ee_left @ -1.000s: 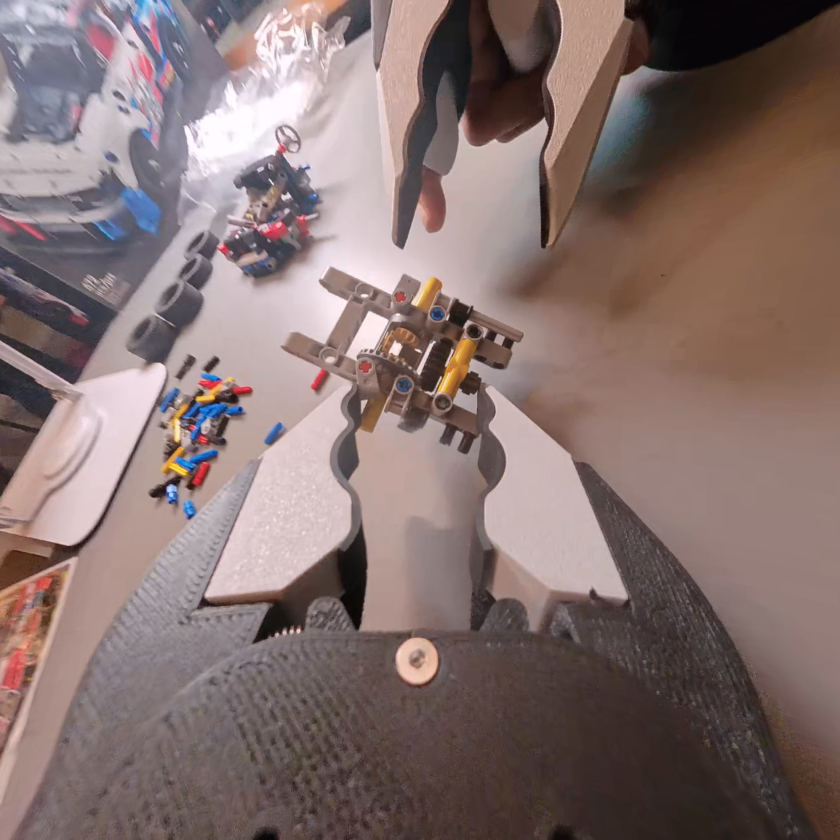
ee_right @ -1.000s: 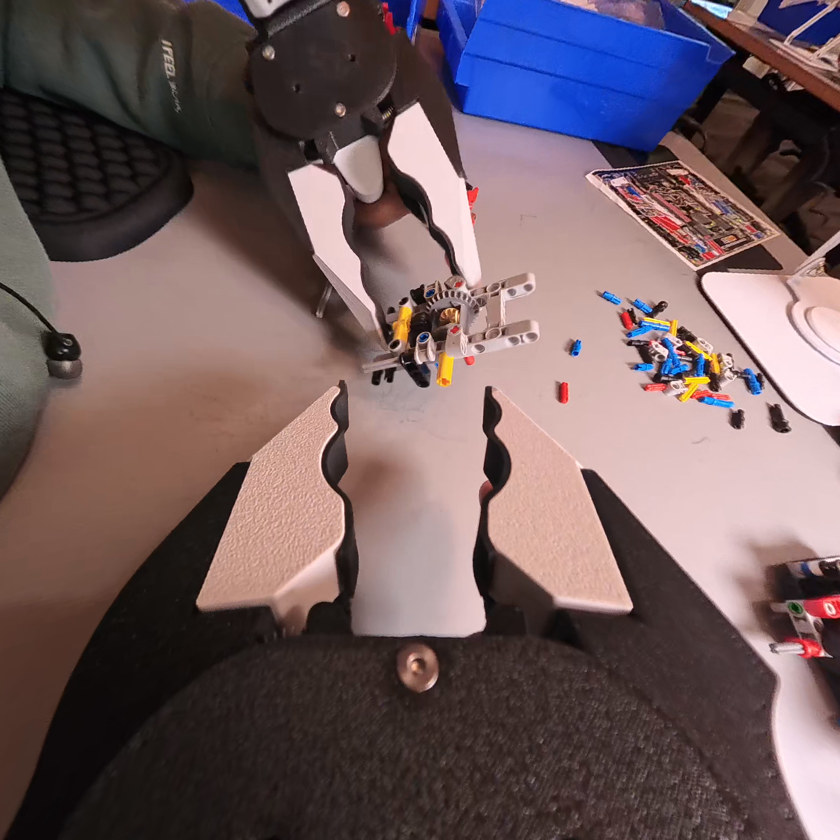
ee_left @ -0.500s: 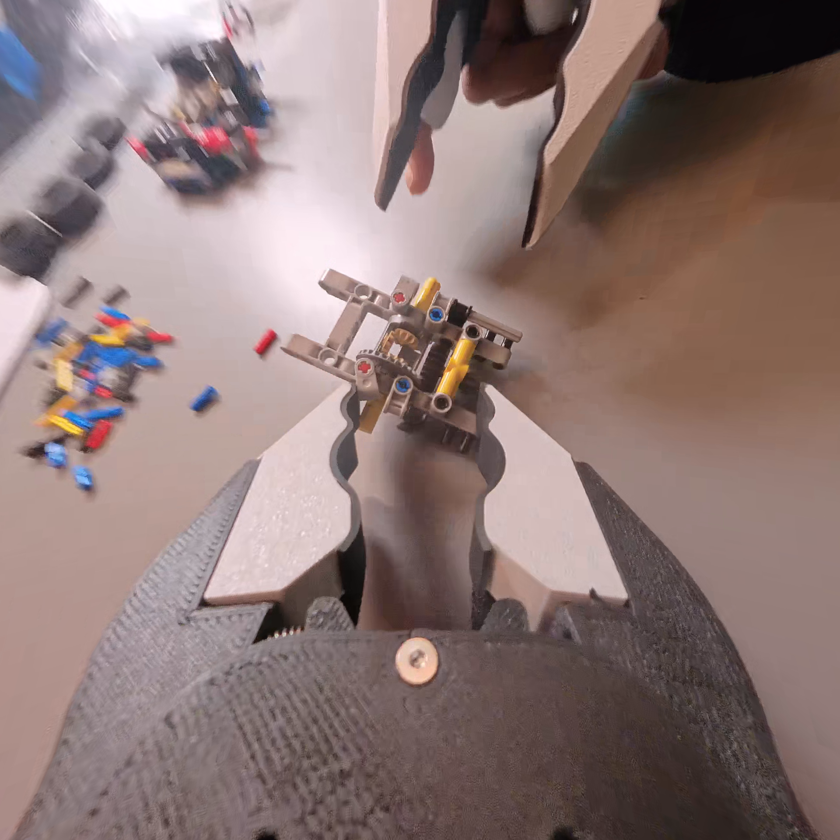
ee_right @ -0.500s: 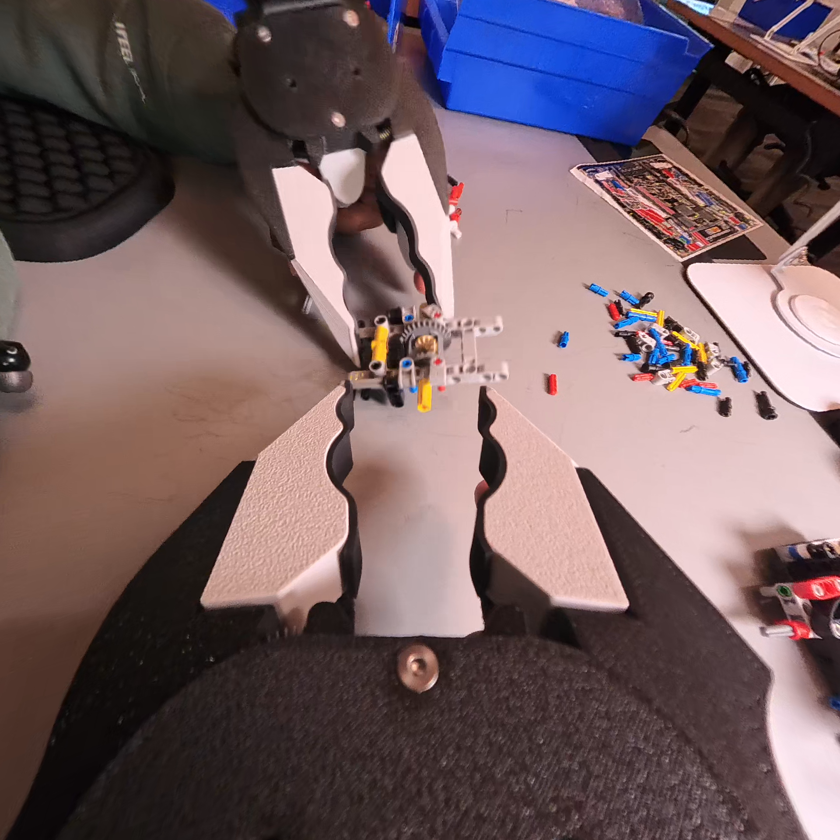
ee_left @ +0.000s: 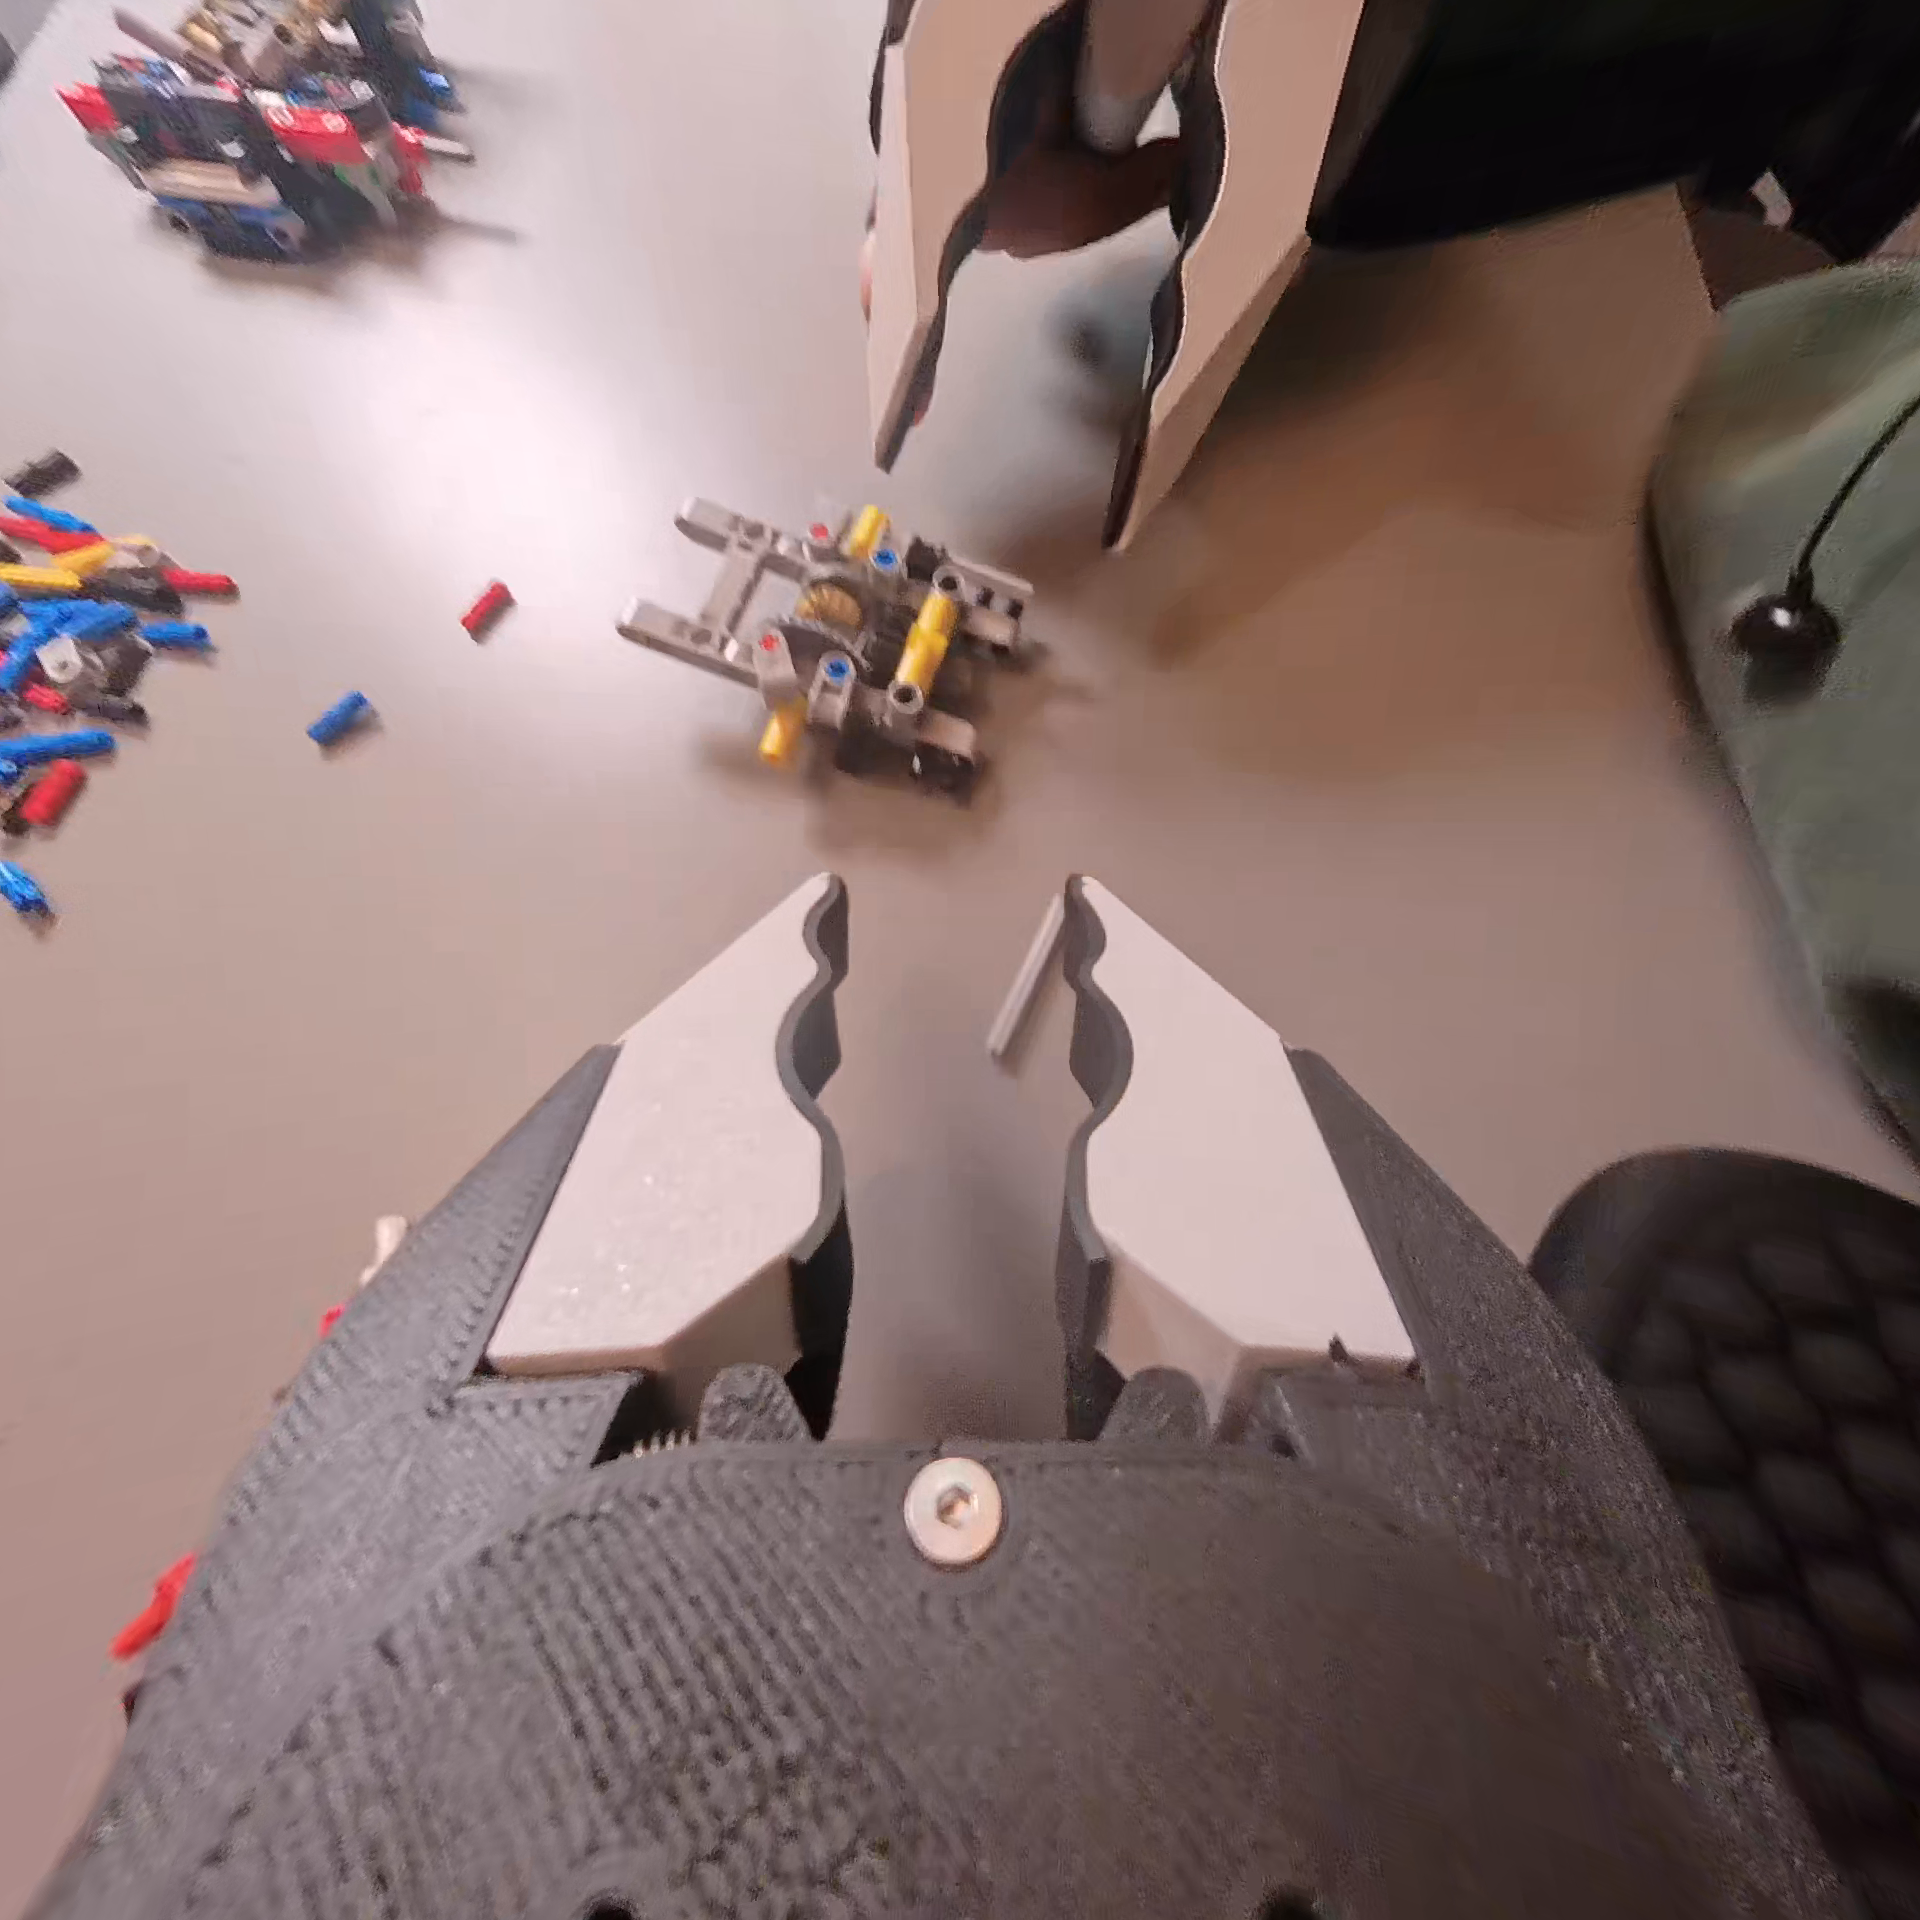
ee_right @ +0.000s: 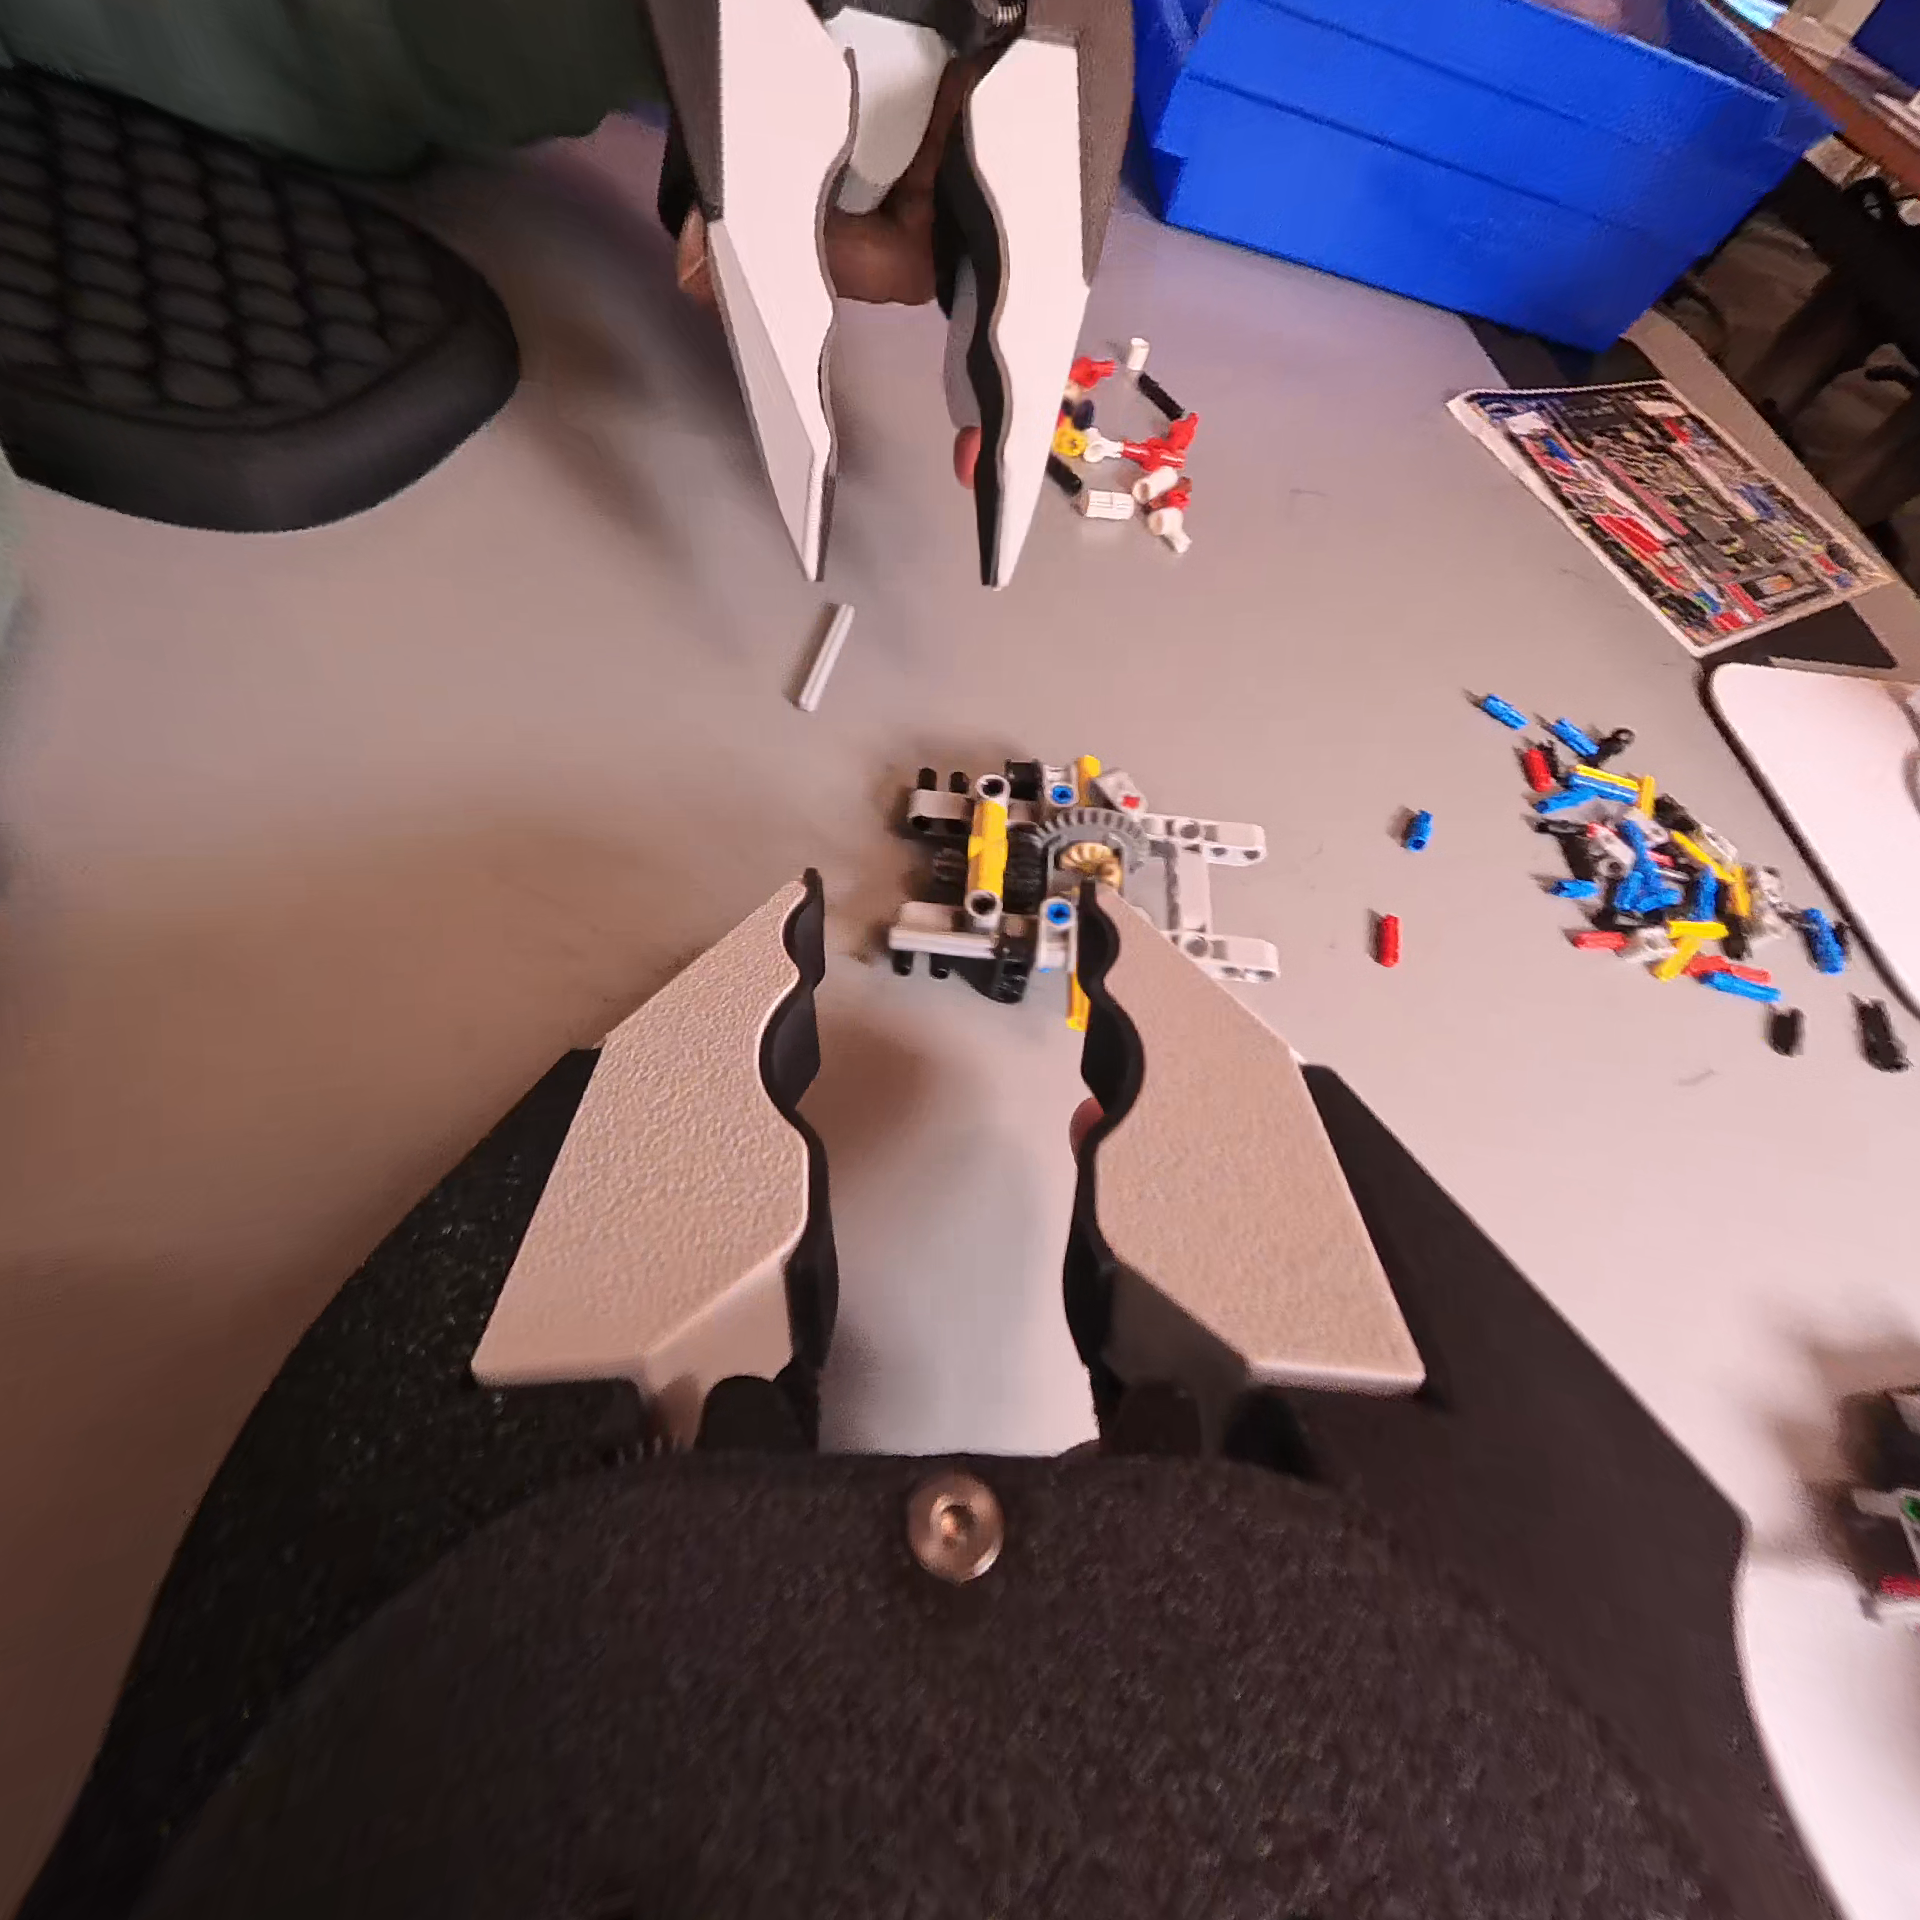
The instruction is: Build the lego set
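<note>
Surface (ee_right: 1351, 582) is grey. Blue bins (ee_right: 1455, 187) at the far edge, instruction booklet (ee_right: 1662, 509) beside them, a part-built car chassis (ee_left: 249, 156) off to one side.

Both claws are spread and empty. Left claw (ee_left: 951, 894) hangs just above the surface; right claw (ee_right: 945, 894) faces it from the opposite side.

Gearbox subassembly (ee_left: 831, 644) sits flat on the surface between the two claws, gripped by neither. In the right wrist view it is just ahead of the right claw and offset toward one finger, which overlaps its near corner; contact or not, can't tell. It is near the left claw but clearly apart.

Loose pin pile (ee_right: 1662, 873) lies well to the side, with one red pin (ee_right: 1387, 940) and one blue pin (ee_right: 1415, 829) strayed nearer the subassembly.

Grey axle (ee_left: 1023, 977) lies loose by the left claw's tips, just beside one finger.

Risks, as I judge them: closing off-centre would skid or rotate the subassembly; pinching on the yellow axles could pop pins; the thin axle lies flat and could roll away from a sloppy grab.
</note>
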Tool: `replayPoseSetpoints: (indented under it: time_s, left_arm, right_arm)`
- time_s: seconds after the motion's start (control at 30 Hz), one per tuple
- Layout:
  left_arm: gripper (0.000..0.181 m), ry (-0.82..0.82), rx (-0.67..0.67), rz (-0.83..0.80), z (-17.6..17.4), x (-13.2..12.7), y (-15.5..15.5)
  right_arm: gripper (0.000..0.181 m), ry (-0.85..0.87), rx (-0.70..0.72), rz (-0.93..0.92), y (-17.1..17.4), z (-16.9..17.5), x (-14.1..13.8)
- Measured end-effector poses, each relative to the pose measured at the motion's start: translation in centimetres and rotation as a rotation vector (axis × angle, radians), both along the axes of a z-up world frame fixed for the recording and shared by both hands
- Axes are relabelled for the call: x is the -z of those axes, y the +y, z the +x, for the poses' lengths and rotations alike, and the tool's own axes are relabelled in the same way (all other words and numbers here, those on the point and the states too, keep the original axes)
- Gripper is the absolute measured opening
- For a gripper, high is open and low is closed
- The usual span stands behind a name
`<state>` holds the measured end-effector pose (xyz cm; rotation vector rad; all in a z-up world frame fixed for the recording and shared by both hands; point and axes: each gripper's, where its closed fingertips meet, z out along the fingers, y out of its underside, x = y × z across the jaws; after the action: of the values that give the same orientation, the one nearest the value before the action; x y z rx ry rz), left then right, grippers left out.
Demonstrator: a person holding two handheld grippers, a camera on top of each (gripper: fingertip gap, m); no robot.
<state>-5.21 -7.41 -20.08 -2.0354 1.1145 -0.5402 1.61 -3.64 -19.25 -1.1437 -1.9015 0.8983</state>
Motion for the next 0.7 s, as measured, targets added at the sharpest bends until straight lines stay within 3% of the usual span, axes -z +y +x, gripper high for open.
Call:
replayPoseSetpoints:
  time_s: [0.2, 0.33, 0.7]
  left_arm:
    - [0.024, 0.089, 0.038, -0.054, 0.1, 2.8, -1.5]
    - [0.002, 0.100, 0.009, -0.032, 0.8, 2.9, -0.8]
    - [0.002, -0.039, -0.152, -0.019, 2.0, 2.1, 2.0]
  right_arm:
    - [0.045, -0.009, -0.016, 0.001, -1.2, -0.6, 0.3]
    - [0.039, -0.033, -0.027, 0.054, -1.7, -0.7, 0.8]
    - [0.017, -0.081, 0.129, 0.258, 2.7, -0.2, 1.6]
